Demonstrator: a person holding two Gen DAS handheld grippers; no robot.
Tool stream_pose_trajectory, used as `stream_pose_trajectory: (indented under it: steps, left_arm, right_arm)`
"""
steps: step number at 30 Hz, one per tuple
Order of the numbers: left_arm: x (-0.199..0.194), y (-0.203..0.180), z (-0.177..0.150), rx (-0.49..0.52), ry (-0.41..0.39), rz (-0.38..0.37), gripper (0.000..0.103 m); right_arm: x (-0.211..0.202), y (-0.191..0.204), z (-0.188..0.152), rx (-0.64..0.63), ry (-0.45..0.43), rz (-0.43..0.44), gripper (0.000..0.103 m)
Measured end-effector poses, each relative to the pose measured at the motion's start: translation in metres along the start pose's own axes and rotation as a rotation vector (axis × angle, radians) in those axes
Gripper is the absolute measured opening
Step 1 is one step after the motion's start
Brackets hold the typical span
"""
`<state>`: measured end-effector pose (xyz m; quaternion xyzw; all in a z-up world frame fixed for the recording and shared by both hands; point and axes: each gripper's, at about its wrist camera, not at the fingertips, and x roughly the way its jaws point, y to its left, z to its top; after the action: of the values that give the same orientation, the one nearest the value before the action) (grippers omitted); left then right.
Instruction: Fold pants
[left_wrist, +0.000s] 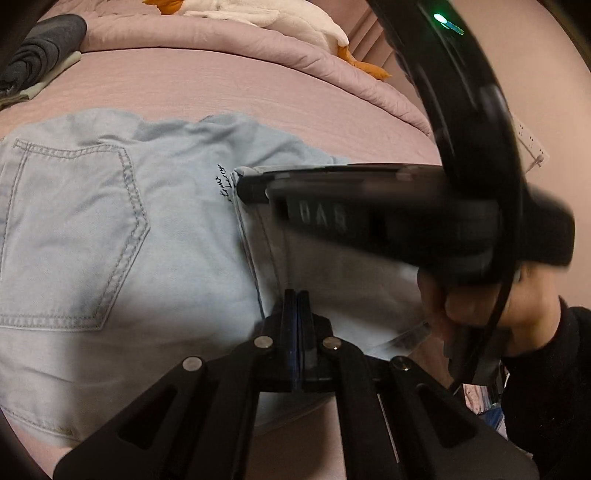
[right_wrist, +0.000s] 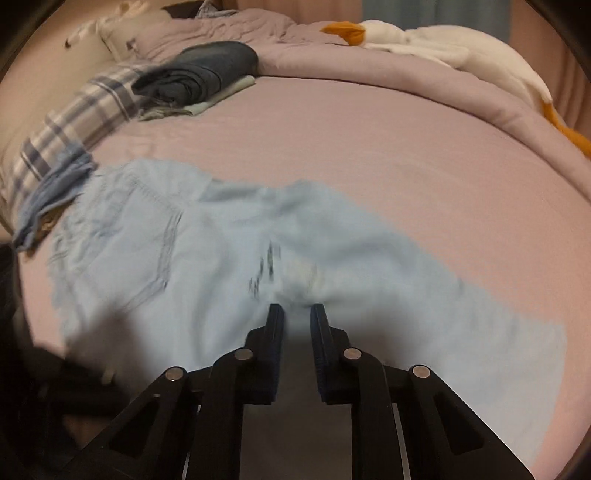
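Light blue denim pants (left_wrist: 74, 229) lie spread on the pink bed sheet (left_wrist: 221, 85), back pocket up, with one leg folded over their right part. My left gripper (left_wrist: 297, 295) is shut, its tips pinched on the edge of that folded layer. My right gripper (left_wrist: 245, 190) reaches in from the right, held by a person's hand (left_wrist: 469, 302), its tip at the leg's hem. In the blurred right wrist view the right gripper (right_wrist: 297, 308) has a narrow gap between its jaws just above a bunched spot of the pants (right_wrist: 221, 240); no cloth shows between the pads.
A dark grey folded garment (right_wrist: 207, 70) lies at the far left of the bed, with a plaid cloth (right_wrist: 74, 118) and a blue cloth (right_wrist: 55, 188) along the left edge. A white plush goose (right_wrist: 443, 44) rests on the rolled pink duvet (right_wrist: 369, 85) at the back.
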<state>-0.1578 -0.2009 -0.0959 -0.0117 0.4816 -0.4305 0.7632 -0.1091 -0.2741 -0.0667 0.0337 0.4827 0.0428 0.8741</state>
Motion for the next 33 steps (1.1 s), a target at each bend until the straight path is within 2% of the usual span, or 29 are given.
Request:
stream_pose_trajectory:
  steps: [4,7,9,12,17,21,23,26,29,32,33]
  left_arm:
    - [-0.001,0.001,-0.001,-0.004,-0.001,-0.015,0.002]
    - [-0.003,0.001,-0.002,-0.006,0.002,-0.013,0.002]
    - [-0.003,0.002,-0.001,-0.014,0.008,-0.015,0.003]
    - [-0.002,0.003,0.001,-0.019,0.012,-0.019,0.003]
    - [0.000,0.003,0.004,-0.019,0.013,-0.018,0.003]
    - [0.002,0.004,0.009,-0.025,0.022,-0.021,0.003]
    - [-0.003,0.004,0.008,-0.024,0.022,-0.012,0.004]
    - [-0.019,0.012,0.003,-0.031,0.014,0.047,0.006]
    - [-0.052,0.033,-0.012,-0.101,-0.027,0.024,0.010]
    - [-0.089,0.053,-0.031,-0.175,-0.088,0.003,0.024]
    - [-0.102,0.062,-0.038,-0.222,-0.112,-0.011,0.033]
  right_arm:
    - [-0.001,-0.006,0.003,0.040,0.014,0.035,0.018]
    - [-0.015,-0.022,-0.005,0.136,-0.025,0.093,0.018]
    - [-0.036,-0.030,-0.014,0.180,-0.079,0.101,0.018]
    - [-0.067,-0.037,-0.036,0.176,-0.120,0.025,0.018]
    - [-0.103,-0.059,-0.096,0.182,-0.094,-0.157,0.018]
    - [-0.103,-0.072,-0.143,0.227,-0.021,-0.201,0.018]
    - [-0.106,-0.069,-0.151,0.224,-0.050,-0.195,0.018]
    - [-0.113,-0.071,-0.145,0.252,-0.037,-0.207,0.018]
    - [-0.116,-0.059,-0.131,0.235,-0.074,-0.178,0.018]
    - [-0.112,-0.043,-0.118,0.205,-0.097,-0.149,0.019]
    - [-0.108,-0.037,-0.112,0.200,-0.107,-0.128,0.019]
